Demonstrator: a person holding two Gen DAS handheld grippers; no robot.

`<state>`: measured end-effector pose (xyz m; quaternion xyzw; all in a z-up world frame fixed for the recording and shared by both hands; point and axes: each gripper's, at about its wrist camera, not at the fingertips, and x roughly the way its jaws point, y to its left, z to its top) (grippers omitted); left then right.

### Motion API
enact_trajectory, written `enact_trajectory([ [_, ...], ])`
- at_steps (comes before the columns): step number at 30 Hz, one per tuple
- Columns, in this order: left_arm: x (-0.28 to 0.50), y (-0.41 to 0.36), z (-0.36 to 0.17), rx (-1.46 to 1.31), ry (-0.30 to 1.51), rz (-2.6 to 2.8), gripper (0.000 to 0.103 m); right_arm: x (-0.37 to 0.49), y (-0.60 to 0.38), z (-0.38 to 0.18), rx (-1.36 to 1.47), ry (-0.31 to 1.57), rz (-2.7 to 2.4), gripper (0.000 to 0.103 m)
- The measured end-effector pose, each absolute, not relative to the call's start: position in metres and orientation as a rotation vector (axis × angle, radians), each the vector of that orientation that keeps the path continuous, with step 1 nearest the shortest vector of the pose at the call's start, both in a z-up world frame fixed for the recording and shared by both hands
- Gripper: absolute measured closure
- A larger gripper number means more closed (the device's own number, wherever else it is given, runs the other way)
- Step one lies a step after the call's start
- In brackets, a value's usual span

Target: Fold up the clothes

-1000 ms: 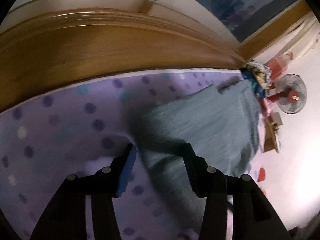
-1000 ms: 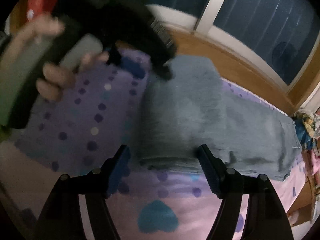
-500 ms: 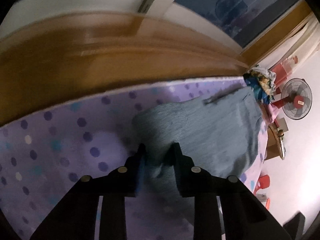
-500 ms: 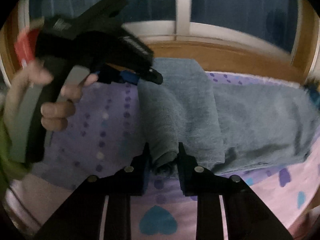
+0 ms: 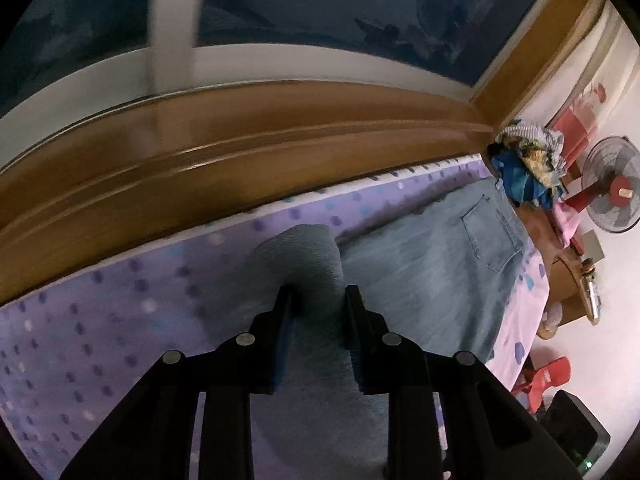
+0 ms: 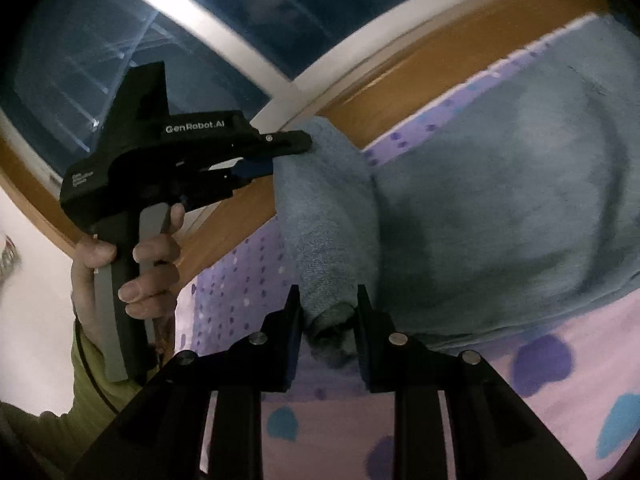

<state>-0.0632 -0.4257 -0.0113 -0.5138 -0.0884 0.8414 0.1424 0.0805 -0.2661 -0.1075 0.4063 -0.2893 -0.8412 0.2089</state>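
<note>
Only the right wrist view shows the person: a hand (image 6: 132,264) wrapped around the grey-and-black handle of the left gripper (image 6: 280,156), with an olive-green sleeve (image 6: 80,392) below it. On that gripper's black body the white lettering "GenRobot.AI" can be read; a smaller label lower on the housing is too blurred to make out. Its jaws are closed on the far end of a raised fold of the blue jeans (image 6: 500,208). The right gripper (image 6: 328,308) is pinched onto the near end of the same fold, with bunched denim filling the narrow gap between its fingers. The left wrist view looks along the left gripper (image 5: 316,300), whose jaws clamp the lifted denim, and shows what the other camera misses: the jeans (image 5: 440,264) stretching away flat with a back pocket visible, a heap of mixed clothes (image 5: 524,164) at the far end of the bed, a standing fan (image 5: 612,186) by the white wall, and red plastic stools (image 5: 548,380) on the floor. The jeans lie on a lilac and pink bedsheet (image 5: 120,320) printed with dots and hearts. A wooden ledge (image 5: 240,148) runs along the bed beneath a dark window (image 5: 320,12).
</note>
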Motion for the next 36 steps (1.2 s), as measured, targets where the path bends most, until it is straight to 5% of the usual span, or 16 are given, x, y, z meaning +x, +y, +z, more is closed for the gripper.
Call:
enact_trajectory([
  [16, -0.061, -0.364, -0.014, -1.507, -0.181, 2.446, 0.078, 0.064, -0.191, -0.161, 1.296, -1.047, -2.293, 0.074],
  [26, -0.094, -0.343, -0.062, -1.595, -0.048, 2.36, 0.078, 0.071, -0.236, -0.102, 1.176, -0.548, -2.588, 0.069],
  [36, -0.098, -0.356, -0.083, -1.59, -0.107, 2.284, 0.078, 0.068, -0.282, -0.134, 1.206, -0.25, -2.608, 0.06],
])
